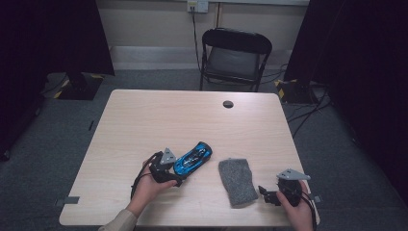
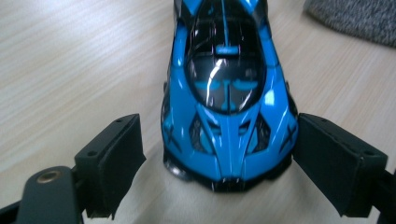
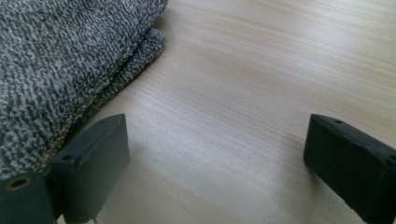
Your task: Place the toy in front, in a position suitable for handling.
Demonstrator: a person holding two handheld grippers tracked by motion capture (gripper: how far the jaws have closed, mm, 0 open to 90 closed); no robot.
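A blue and black toy car (image 1: 192, 158) (image 2: 226, 93) lies on the wooden table (image 1: 168, 115), near its front middle. My left gripper (image 1: 177, 172) (image 2: 217, 154) is open around one end of the car. Its right jaw is against the car's side and a small gap remains at the left jaw. A folded grey knitted cloth (image 1: 237, 180) (image 3: 56, 60) lies to the right of the car. My right gripper (image 1: 265, 194) (image 3: 215, 154) is open just right of the cloth, low over bare table, with its left jaw close to the cloth's edge.
A round dark grommet (image 1: 228, 104) sits in the table's far middle. A black folding chair (image 1: 235, 57) stands behind the table. Cables run on the floor at the right, and dark curtains hang on both sides.
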